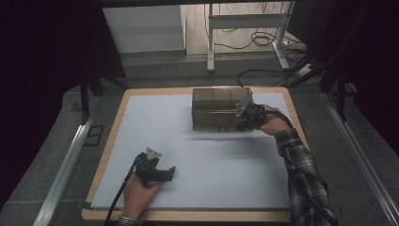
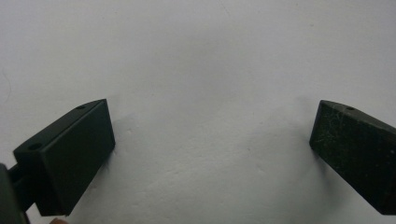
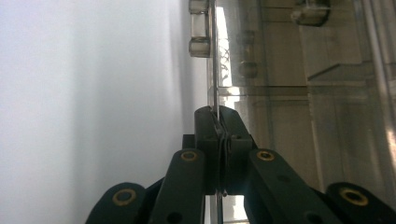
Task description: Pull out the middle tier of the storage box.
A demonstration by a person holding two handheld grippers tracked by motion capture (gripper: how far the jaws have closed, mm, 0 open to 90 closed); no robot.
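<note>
Jaws of the right gripper (image 1: 245, 123) are pinching a clear wall of the box (image 1: 217, 110) at the surface's (image 1: 226, 160) one o'clock, forearm reaching in from five. At seven, the left gripper (image 1: 170, 173) is resting, jaws gaping wide, holding nothing. Box contents are hard to make out.

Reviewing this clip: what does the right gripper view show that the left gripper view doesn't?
Right gripper view alone: the right tongs shut on the thin clear wall of a transparent compartment box, with its dividers showing through. Left gripper view alone: the left tongs wide open, nothing between them. Both share the white table surface, seen beside the box in one and under the open tongs in the other.
</note>
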